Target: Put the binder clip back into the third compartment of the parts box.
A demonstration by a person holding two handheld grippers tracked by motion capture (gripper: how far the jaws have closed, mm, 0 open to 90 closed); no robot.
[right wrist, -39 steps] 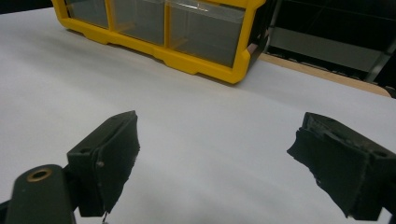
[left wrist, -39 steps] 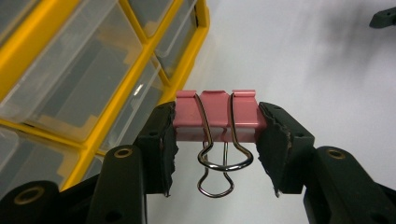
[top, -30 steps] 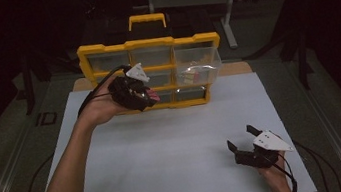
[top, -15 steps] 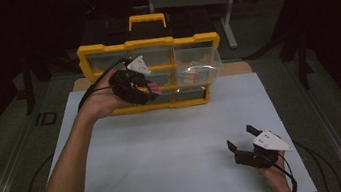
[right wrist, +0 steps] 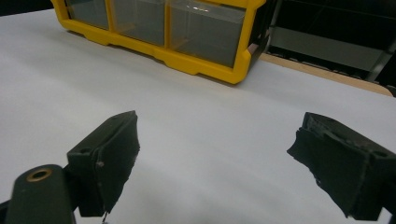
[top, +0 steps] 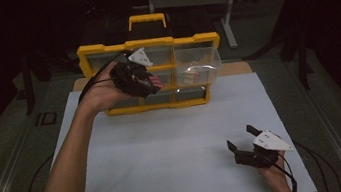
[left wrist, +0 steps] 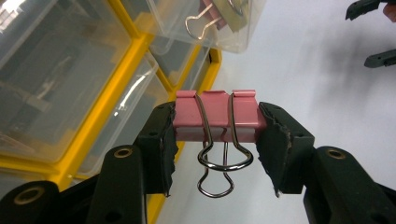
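While left tongs (left wrist: 217, 128) clench a pink binder clip (left wrist: 215, 116), right tongs (right wrist: 215, 163) gape; no writing legible.

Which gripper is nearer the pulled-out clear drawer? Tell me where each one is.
Left. The left gripper, holding a pink binder clip, hangs just beside the drawer; the right gripper sits far back on the white mat.

A dim lab bench: white table sheet (top: 165, 147), yellow drawer organizer (top: 146, 44), trailing cables, metal frames behind.
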